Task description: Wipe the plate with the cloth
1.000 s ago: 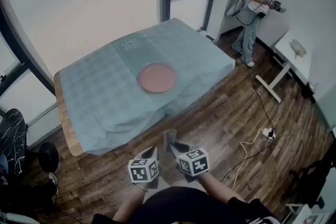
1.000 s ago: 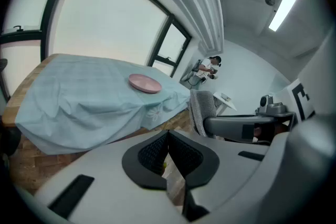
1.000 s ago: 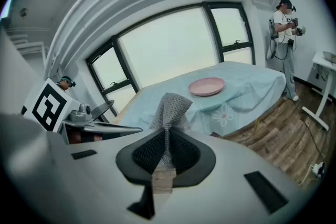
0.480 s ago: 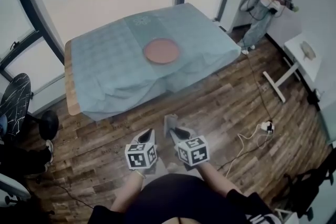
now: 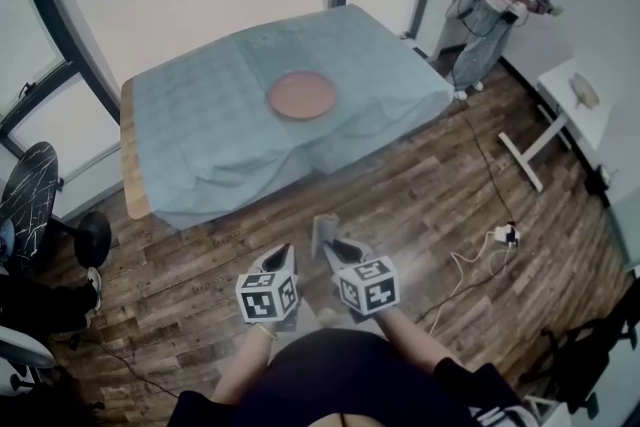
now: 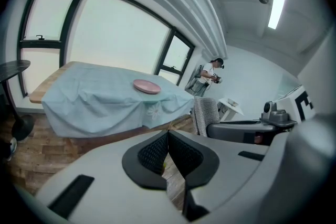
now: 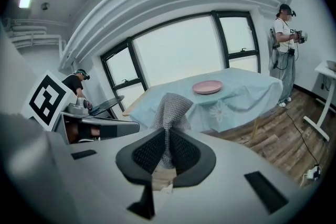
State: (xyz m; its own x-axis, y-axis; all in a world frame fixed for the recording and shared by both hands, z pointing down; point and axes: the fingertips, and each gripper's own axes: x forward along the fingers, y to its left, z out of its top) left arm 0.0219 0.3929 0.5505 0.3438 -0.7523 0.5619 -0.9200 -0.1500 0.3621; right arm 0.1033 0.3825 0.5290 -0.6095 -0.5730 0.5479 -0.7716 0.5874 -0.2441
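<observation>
Jaws of right gripper (image 7: 167, 136) pinched cloth (image 7: 172, 107); those of left gripper (image 6: 168, 136) pressed together (nothing between). Well ahead lay the plate (image 7: 207, 87).

The head view looks steeply down from above the person onto the floor (image 5: 420, 205). The left gripper (image 5: 281, 258) and right gripper (image 5: 335, 250) are near its lower edge, and the tabletop (image 5: 190, 145) lies well beyond. Each gripper view sits low and faces along its own jaws toward that tabletop. All three views share the plate (image 5: 301, 94). The left gripper view also shows the cloth (image 6: 206, 113) at its right.
</observation>
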